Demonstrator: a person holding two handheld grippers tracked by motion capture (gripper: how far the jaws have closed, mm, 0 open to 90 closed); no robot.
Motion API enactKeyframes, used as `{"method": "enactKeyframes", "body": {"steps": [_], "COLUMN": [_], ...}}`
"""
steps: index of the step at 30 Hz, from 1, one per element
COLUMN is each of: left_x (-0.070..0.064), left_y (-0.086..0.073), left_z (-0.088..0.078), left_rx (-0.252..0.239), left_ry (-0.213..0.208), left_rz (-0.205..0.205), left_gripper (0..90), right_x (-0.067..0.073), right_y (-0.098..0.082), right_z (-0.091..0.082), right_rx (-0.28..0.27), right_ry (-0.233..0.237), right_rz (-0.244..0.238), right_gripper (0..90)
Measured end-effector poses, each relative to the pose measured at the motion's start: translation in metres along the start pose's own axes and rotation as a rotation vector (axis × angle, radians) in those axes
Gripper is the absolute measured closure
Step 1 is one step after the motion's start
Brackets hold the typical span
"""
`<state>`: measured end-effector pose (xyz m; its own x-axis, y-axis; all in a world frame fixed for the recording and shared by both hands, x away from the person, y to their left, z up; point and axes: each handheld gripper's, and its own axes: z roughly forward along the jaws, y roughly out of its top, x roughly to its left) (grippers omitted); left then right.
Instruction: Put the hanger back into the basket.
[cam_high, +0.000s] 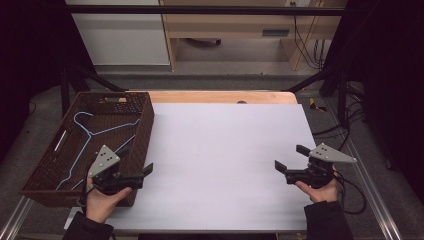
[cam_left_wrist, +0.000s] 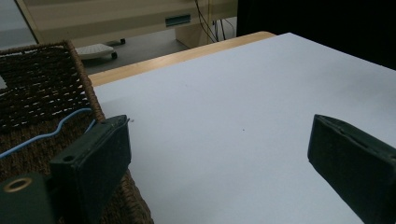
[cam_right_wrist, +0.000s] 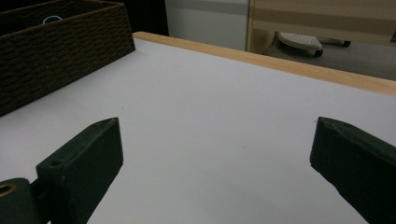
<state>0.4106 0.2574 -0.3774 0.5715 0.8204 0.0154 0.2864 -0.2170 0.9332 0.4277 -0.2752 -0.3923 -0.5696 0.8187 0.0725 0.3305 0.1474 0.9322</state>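
1. The room is dim, with pale wooden furniture and trailing cables beyond the far edge of a wood-edged tabletop (cam_high: 220, 96) that is covered by a plain white sheet (cam_high: 225, 160).
2. The left tongs (cam_high: 136, 167) are held low at the near left of the tabletop, with the jaws spread wide and nothing between them.
3. In the left gripper view, one jaw of the left tongs sits right at the near wall of the dark brown woven wicker basket (cam_left_wrist: 42, 93), while the other jaw hangs over bare white sheet.
4. The right tongs (cam_high: 290, 157) are held at the near right, well apart from the left pair; the jaws stand wide open and hold nothing, pointing across the sheet toward the basket.
5. The thin light-blue wire clothes hanger (cam_high: 92, 137) lies flat on the basket floor, just beyond and to the left of the left tongs, with its hook end toward the far end of the basket.
6. A length of its blue wire shows just beside the left tongs' jaw in the left gripper view (cam_left_wrist: 46, 135).
7. The hanger looks light and springy rather than rigid, and its slim coated wire may slip or twist in a loose pinch.
8. The straight near run of wire closest to the left tongs seems the best place to grip, squarely across the wire, lifting clear of the basket wall so the hook does not snag the weave.
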Motion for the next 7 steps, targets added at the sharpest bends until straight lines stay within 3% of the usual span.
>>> {"method": "enactKeyframes", "body": {"steps": [7], "left_x": [-0.0007], "left_y": [0.0019], "left_z": [-0.002], "left_rx": [-0.004], "left_ry": [0.01], "left_rz": [0.012], "left_gripper": [6.0], "right_x": [0.0008], "right_y": [-0.0003], "right_z": [-0.0003], "right_rx": [-0.002], "right_ry": [-0.002], "right_rz": [0.004], "right_gripper": [3.1]}}
